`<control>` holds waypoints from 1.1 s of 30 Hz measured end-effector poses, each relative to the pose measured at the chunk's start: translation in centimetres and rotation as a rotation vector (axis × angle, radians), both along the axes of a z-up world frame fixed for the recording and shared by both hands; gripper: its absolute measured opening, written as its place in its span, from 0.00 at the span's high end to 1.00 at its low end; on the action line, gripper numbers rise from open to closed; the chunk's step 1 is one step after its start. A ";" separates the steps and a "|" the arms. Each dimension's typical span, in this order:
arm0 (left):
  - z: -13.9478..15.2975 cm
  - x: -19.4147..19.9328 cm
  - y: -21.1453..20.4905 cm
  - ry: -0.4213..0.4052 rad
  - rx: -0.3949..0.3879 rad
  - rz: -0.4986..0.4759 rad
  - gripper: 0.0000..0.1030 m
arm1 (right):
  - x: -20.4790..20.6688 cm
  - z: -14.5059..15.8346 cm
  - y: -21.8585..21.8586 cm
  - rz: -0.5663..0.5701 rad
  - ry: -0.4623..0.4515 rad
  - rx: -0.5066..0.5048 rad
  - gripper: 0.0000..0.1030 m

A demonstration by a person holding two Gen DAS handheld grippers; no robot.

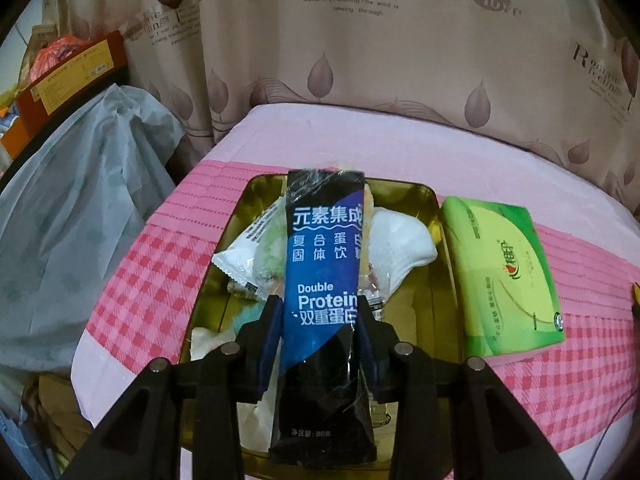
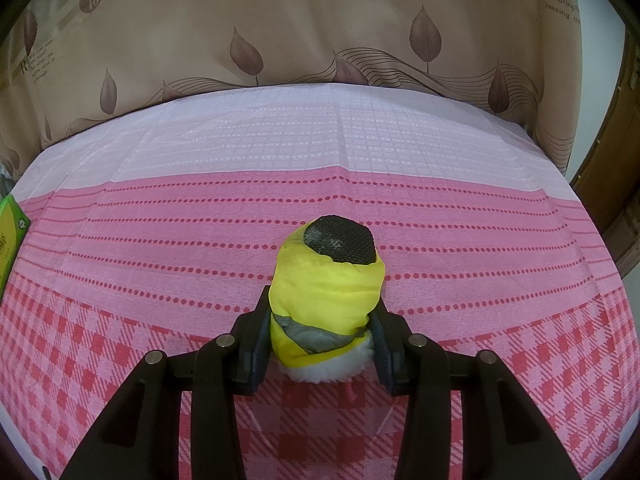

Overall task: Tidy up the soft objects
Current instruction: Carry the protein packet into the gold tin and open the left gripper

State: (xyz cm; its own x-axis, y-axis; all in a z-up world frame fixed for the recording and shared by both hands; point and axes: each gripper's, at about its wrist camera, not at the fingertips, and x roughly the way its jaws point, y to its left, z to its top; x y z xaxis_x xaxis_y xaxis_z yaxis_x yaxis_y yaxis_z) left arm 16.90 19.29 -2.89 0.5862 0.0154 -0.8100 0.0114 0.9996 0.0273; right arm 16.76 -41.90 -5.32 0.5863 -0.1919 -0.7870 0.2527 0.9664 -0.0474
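My left gripper [image 1: 318, 304] is shut on a long blue and black protein drink packet [image 1: 324, 240], the pads touching its two long edges. The packet hangs over a gold tin [image 1: 424, 200] on the pink checked cloth. Inside the tin lie a white folded cloth [image 1: 400, 244], a white snack bag [image 1: 248, 256] and other soft bits, partly hidden by the packet. My right gripper [image 2: 322, 300] is shut on a yellow fabric bundle [image 2: 326, 280] with a grey stripe, a black mesh end and white fleece at the base, just above the cloth.
A green tissue pack [image 1: 504, 272] lies right of the tin; its corner shows as the green tissue pack [image 2: 10, 236] at the left edge. A pale plastic bag [image 1: 80, 208] and an orange box [image 1: 72, 68] stand left of the bed. A leaf-print curtain [image 2: 320, 40] hangs behind.
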 end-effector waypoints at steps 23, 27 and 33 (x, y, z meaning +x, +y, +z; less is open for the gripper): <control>3.5 -6.2 -0.2 -0.093 0.039 -0.018 0.45 | 0.0 0.0 -0.3 0.004 0.000 -0.002 0.60; 3.6 -7.9 0.1 -0.110 0.092 -0.005 0.45 | 0.0 0.0 -0.4 0.006 0.000 -0.001 0.61; 3.8 -9.4 1.9 -0.135 0.077 0.054 0.45 | -0.2 0.0 -0.6 0.007 -0.001 0.002 0.64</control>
